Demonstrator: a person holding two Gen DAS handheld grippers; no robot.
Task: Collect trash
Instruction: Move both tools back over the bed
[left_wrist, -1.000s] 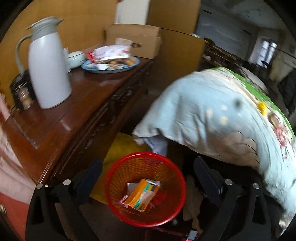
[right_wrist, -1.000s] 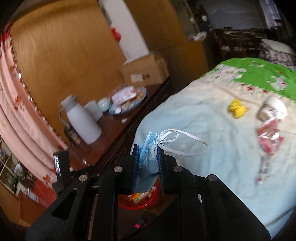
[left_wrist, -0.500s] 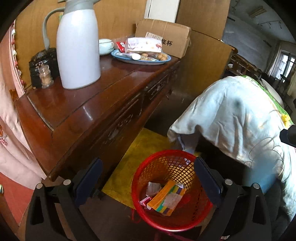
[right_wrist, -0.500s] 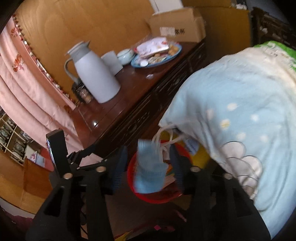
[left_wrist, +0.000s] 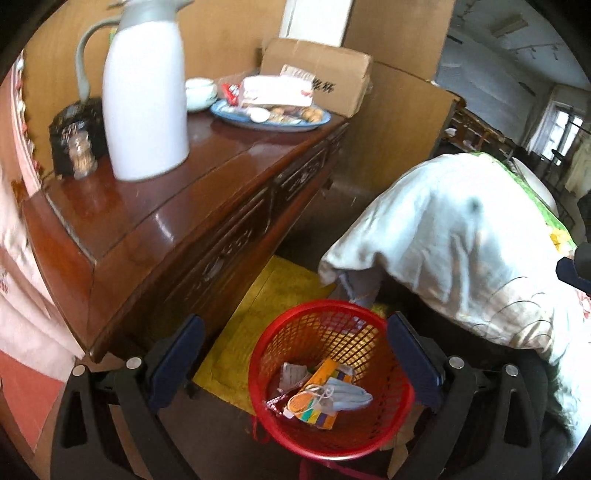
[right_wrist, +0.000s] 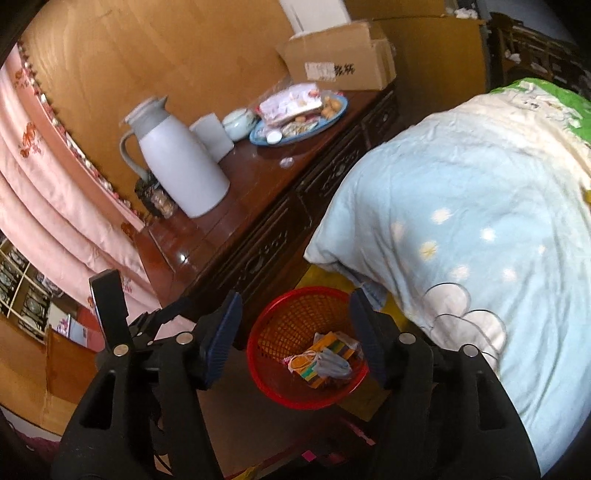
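The right gripper is opening, empty, above the red basket; the face mask inside looks light and floppy, best pinched by its fabric.

The white thermos is motion-blurred in both views, and its lid runs off the top edge of the left wrist view. The food on the blue plate near the sideboard's far end is too small to name. The printing on the cardboard box cannot be read. The basket's own contents hide its floor.
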